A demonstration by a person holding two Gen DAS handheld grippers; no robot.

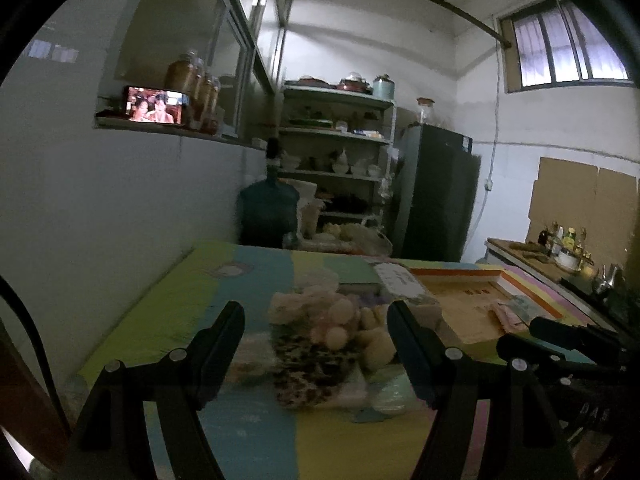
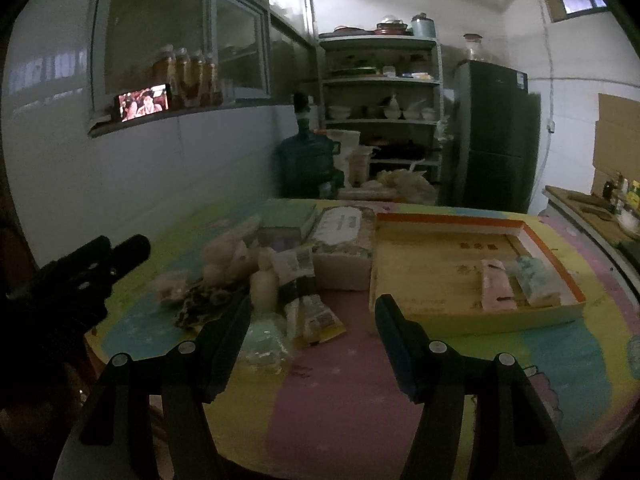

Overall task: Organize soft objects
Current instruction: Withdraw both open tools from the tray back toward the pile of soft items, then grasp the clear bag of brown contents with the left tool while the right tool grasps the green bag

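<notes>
A pile of soft things lies on the table's left half: a pale plush toy, a leopard-print cloth, a pale green tissue pack and snack packets. A shallow orange-rimmed box on the right holds a pink pack and a light blue pack. My left gripper is open above the table, the pile between its fingers in view. My right gripper is open and empty, near the front edge between pile and box.
The table has a colourful striped cover and stands against the left wall. A tissue box and a green book lie behind the pile. Beyond are a water jug, shelves, a fridge and a counter.
</notes>
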